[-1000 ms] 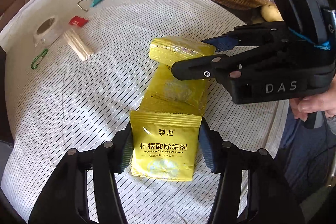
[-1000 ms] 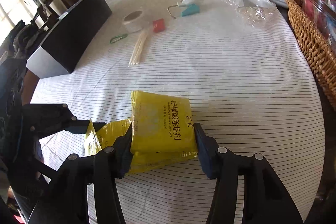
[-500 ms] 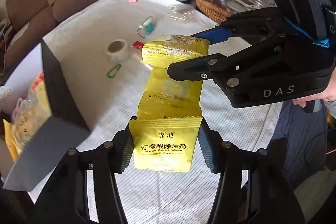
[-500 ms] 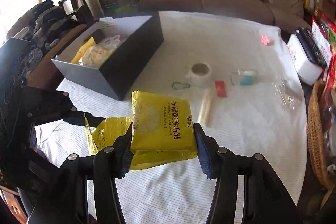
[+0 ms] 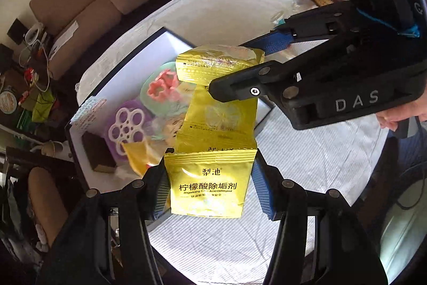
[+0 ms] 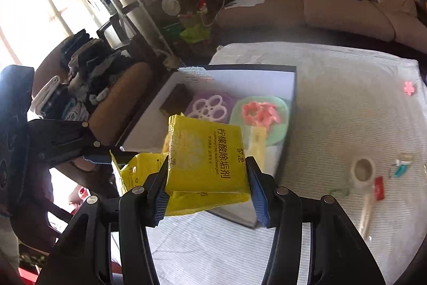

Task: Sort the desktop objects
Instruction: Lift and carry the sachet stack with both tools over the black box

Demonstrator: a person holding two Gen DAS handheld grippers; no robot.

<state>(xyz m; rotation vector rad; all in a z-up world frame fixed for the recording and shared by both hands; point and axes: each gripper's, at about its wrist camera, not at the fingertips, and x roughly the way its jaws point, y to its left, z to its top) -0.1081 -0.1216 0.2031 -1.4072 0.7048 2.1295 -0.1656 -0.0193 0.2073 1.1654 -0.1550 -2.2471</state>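
Note:
A strip of joined yellow detergent sachets (image 5: 216, 119) hangs in the air between both grippers. My left gripper (image 5: 210, 186) is shut on the near sachet, printed side up. My right gripper (image 5: 230, 68) is shut on the far sachet of the strip. In the right wrist view the right gripper (image 6: 208, 183) clamps its sachet (image 6: 205, 151), with the left gripper (image 6: 117, 155) at the left holding the other end. Under the strip lies an open black box (image 5: 114, 66) with a white inside, also in the right wrist view as the box (image 6: 287, 146).
The box holds purple (image 6: 208, 106) and green (image 6: 261, 114) flower-patterned items, a brown block (image 6: 176, 99) and a yellow packet. On the striped cloth to the right lie a tape roll (image 6: 361, 170), red tag (image 6: 379, 187), sticks (image 6: 367, 210), teal clip (image 6: 400, 168) and pink flower (image 6: 409, 87). A sofa stands behind.
Both grippers have lifted the sachet strip off the table's middle and carried it leftward until it hangs over the open box. Their grips have not changed.

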